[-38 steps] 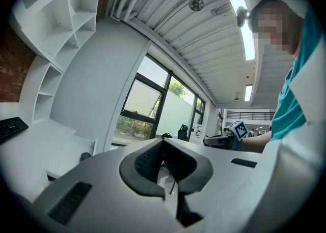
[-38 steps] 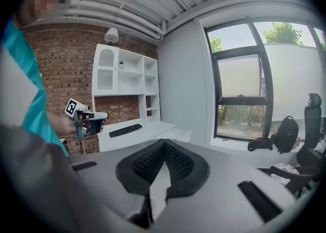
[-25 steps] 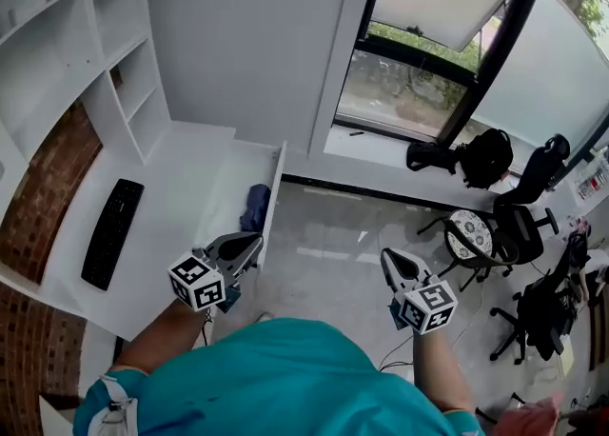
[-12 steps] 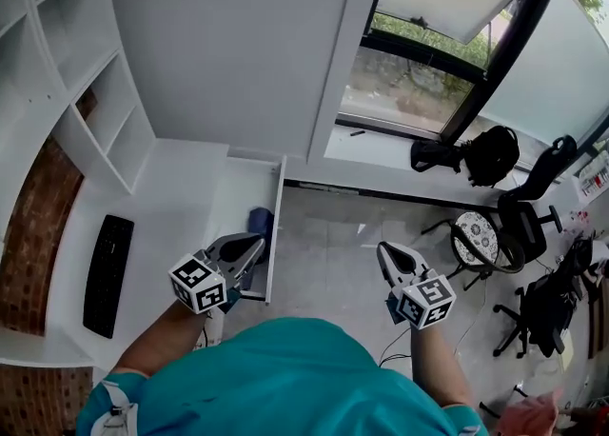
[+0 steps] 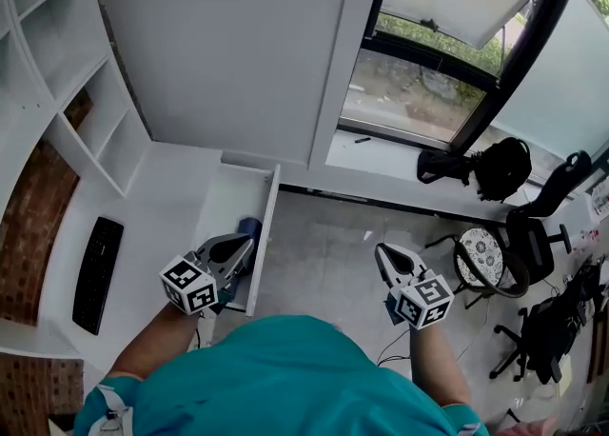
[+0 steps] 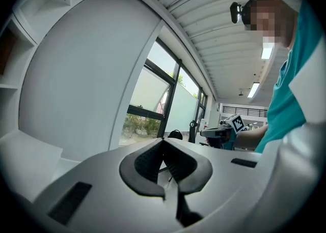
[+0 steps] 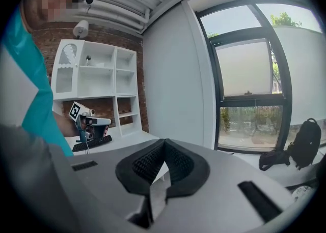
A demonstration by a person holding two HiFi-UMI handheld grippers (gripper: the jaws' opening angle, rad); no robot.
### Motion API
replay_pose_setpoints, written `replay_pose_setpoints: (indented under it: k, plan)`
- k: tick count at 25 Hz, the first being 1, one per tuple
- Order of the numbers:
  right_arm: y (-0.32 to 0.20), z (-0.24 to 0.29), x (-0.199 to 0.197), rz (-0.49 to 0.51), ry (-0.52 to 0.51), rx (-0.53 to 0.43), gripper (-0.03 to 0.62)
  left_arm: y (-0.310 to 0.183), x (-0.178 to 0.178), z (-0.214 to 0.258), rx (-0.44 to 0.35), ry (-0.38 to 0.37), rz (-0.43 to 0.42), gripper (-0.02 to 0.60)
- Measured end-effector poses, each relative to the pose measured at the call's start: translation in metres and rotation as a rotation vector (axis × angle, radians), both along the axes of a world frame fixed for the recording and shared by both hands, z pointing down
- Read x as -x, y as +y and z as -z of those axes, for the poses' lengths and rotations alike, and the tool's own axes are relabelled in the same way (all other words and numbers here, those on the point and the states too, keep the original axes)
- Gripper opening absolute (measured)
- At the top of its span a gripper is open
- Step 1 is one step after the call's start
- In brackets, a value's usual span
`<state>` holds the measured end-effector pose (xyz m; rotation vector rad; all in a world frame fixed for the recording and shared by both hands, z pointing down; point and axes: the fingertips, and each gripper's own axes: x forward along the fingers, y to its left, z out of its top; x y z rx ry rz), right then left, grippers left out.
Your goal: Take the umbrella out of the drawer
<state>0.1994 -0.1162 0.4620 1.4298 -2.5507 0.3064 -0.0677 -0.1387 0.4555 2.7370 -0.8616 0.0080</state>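
Head view: umbrella point(image 5: 249, 226) seemingly beyond gripper point(image 5: 245, 247)

White desk point(image 5: 164, 204) and shelves point(image 5: 59, 63) stand beside a large window point(image 5: 430, 70).

Umbrella point(image 5: 248, 227) in open drawer point(image 5: 265, 234); keyboard point(image 5: 95, 272) on desk point(image 5: 162, 225) to left; chair point(image 5: 483, 251) far right; window point(image 5: 419, 72) behind.

The drawer point(image 5: 267, 229) can be entered from above, its top being left open. Its near end is overhung by the left gripper point(image 5: 247, 244).
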Motion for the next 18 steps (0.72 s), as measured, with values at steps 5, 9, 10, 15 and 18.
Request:
replay_pose_setpoints:
  k: [5,9,10,15,18]
  plan:
    - [-0.041,-0.001,-0.054,0.122,-0.007,-0.005,0.021,-0.019,-0.044,0.005,-0.004,-0.006,0.152,0.008]
    - [-0.063,-0.001,-0.083,0.209,0.017,-0.014,0.021,-0.025,-0.072,0.003,0.051,0.047,0.234,0.008]
    - [-0.069,-0.002,-0.086,0.218,0.013,-0.012,0.021,-0.027,-0.075,0.004,0.056,0.050,0.247,0.008]
    - [-0.089,-0.010,-0.072,0.214,-0.055,-0.017,0.021,-0.029,-0.060,0.001,0.036,-0.004,0.260,0.008]
    - [-0.094,-0.015,-0.061,0.182,-0.076,-0.002,0.021,-0.037,-0.048,-0.008,0.051,-0.005,0.245,0.008]
